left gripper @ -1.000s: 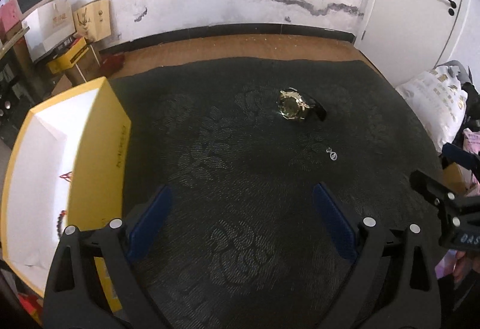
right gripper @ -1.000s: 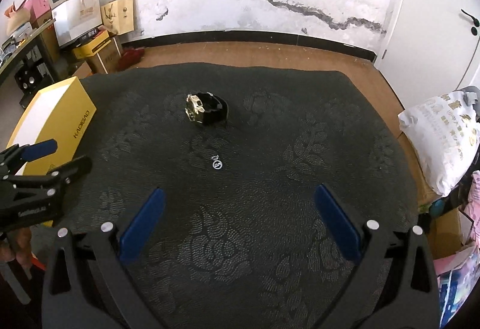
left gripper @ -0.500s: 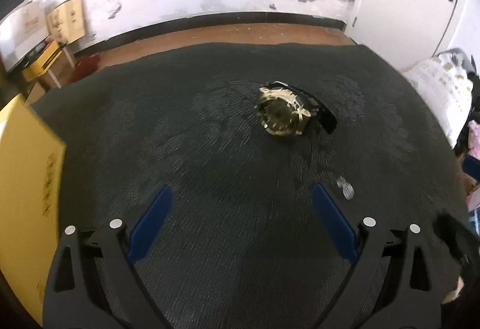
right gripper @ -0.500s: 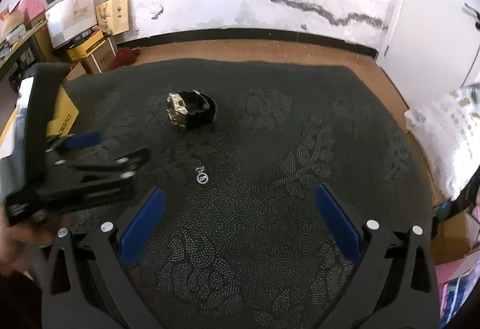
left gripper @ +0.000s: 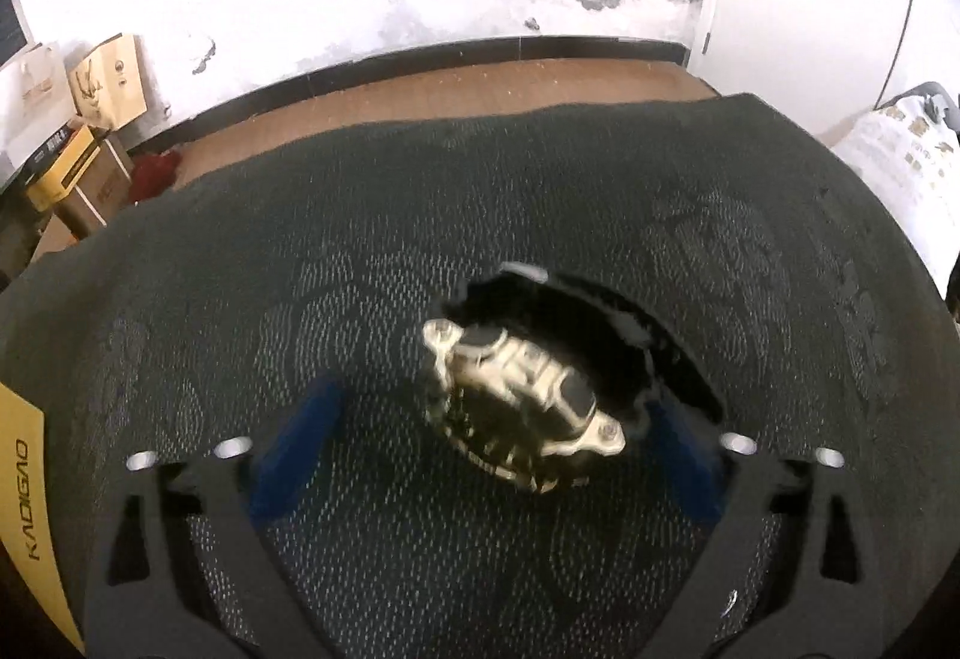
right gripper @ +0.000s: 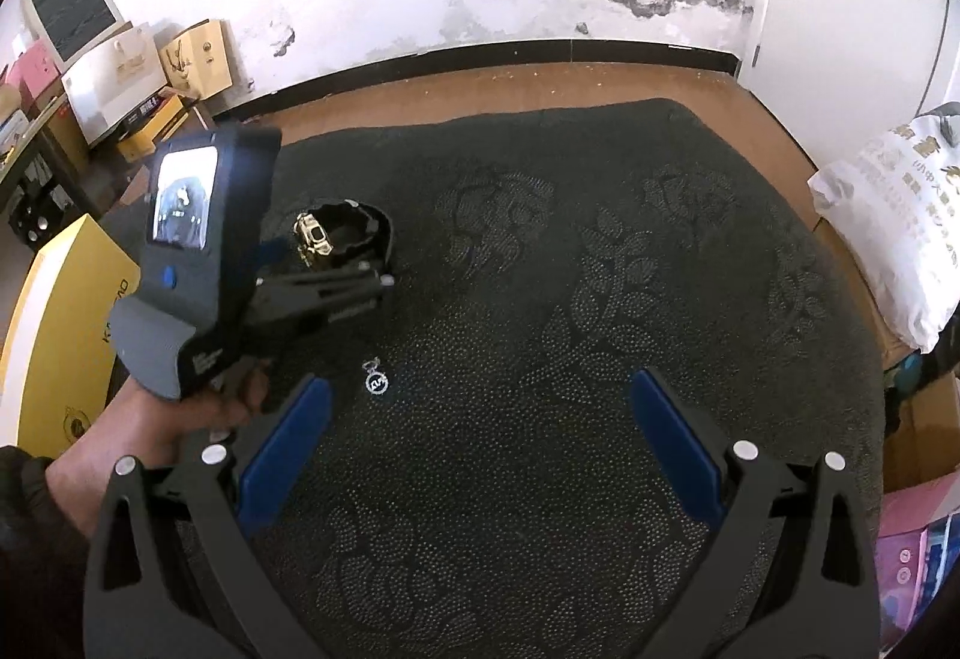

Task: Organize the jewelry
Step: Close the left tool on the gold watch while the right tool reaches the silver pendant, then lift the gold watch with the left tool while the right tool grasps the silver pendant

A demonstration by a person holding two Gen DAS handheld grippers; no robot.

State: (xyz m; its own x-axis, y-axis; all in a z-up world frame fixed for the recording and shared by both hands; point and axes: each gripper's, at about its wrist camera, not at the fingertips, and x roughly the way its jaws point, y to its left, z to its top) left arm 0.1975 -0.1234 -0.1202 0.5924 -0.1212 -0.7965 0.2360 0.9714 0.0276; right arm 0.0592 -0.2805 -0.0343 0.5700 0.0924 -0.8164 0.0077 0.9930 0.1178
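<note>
A gold watch [left gripper: 516, 401] with a black strap lies on the dark patterned cloth [left gripper: 360, 269]. My left gripper [left gripper: 492, 449] is open, its blue fingers on either side of the watch, apart from it. In the right wrist view the watch [right gripper: 321, 236] sits just beyond the left gripper [right gripper: 324, 263]. A small silver pendant [right gripper: 376, 382] lies on the cloth near my right gripper's left finger. My right gripper [right gripper: 480, 455] is open and empty, above the cloth.
A yellow box [right gripper: 54, 335] stands at the left edge of the cloth, also in the left wrist view [left gripper: 24, 491]. Cardboard boxes [right gripper: 192, 56] line the back left wall. A white bag [right gripper: 900, 215] lies at the right. Wooden floor [right gripper: 510, 89] lies beyond the cloth.
My left gripper has moved forward and right, away from the yellow box, until the watch lies between its open fingers. The right gripper has barely moved.
</note>
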